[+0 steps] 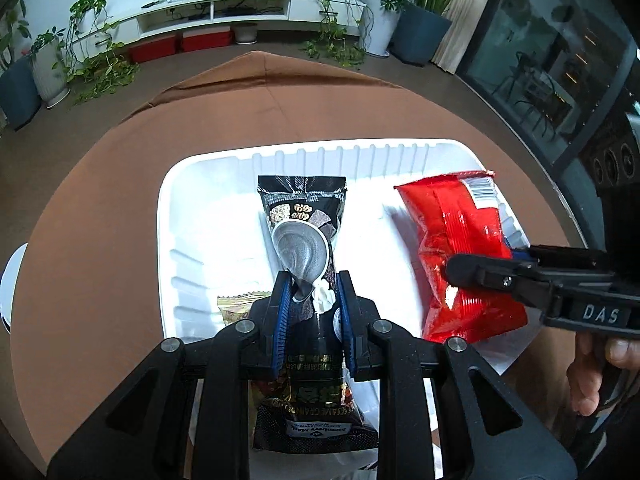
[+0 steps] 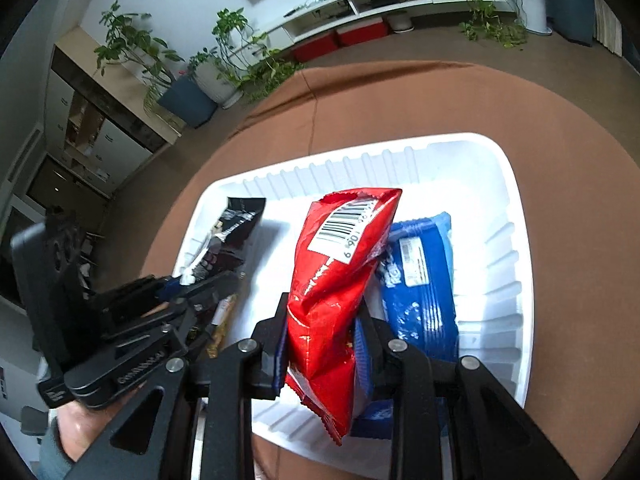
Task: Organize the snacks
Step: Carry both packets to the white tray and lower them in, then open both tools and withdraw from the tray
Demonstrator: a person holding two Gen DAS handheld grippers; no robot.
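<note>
Over white tray, left gripper jaws clamped on black packet, right gripper jaws clamped on red bag

Black gripper, blue pads, silver screws

Snack bags over a white tray

A black snack bag with a picture of a grey spoonful on it was held at its middle, its far end pointing into the white tray. A shiny red bag with a barcode sticker was crumpled and tilted up over the tray. A blue packet lay flat in the tray, just beside the red bag. A small gold packet lay in the tray near the black bag.
</note>
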